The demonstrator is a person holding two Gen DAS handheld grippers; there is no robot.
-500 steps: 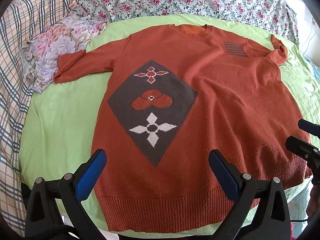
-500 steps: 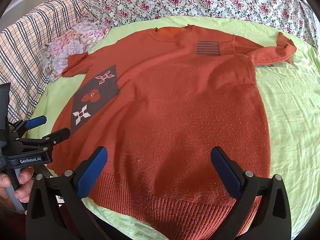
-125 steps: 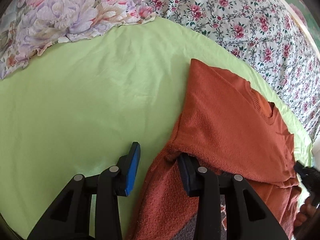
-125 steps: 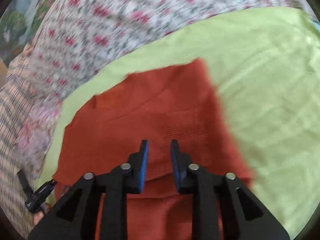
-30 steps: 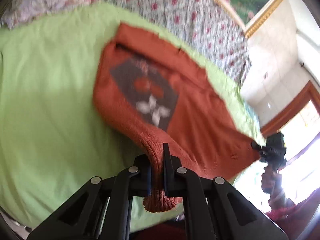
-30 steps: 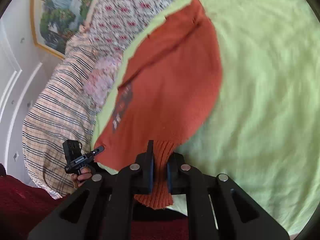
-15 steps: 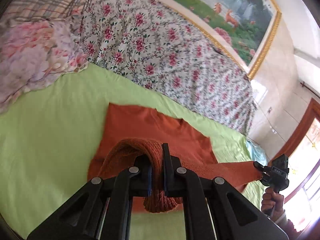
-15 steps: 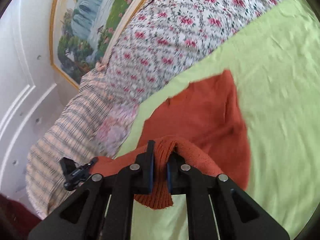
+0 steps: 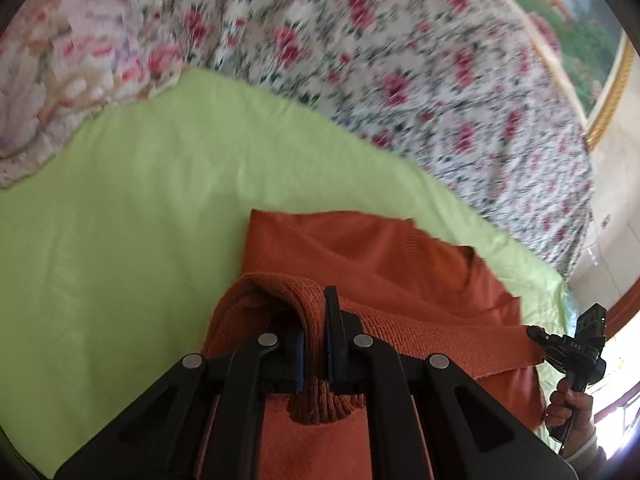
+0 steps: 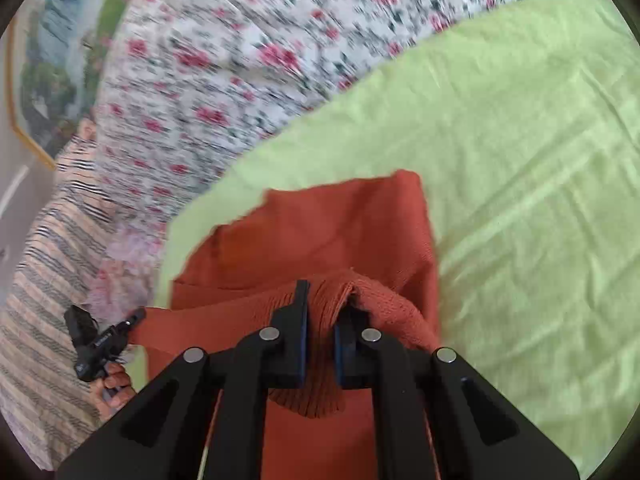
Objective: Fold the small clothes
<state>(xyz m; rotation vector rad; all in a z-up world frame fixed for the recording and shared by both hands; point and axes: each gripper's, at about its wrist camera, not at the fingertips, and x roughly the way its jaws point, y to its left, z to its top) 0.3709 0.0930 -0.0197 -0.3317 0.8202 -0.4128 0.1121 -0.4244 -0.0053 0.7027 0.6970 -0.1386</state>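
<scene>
1. The ribbed hem of the orange sweater [image 9: 360,264] is pinched between the pressed-together fingers of the left hand-held gripper [image 9: 313,344], low in the middle of the left wrist view; a short flap of hem hangs below the fingers.
2. The opposite hem corner is clamped in the right hand-held gripper [image 10: 320,332], low in the middle of the right wrist view, its fingers closed on the knit.
3. The hem is seen stretched between the two, raised above the rest of the sweater, which lies on the green sheet [image 9: 132,208] of the bed.
4. The far part of the sweater, with its neckline edge, is spread flat toward the flowered quilt [image 9: 400,60] in the upper frame.
5. In the left wrist view, the right hand-held gripper [image 9: 538,336] is seen at the right edge, held from below by a hand [image 9: 570,410].
6. In the right wrist view, the left hand-held gripper [image 10: 134,316] appears at the lower left, beside a striped blanket [image 10: 44,280].
</scene>
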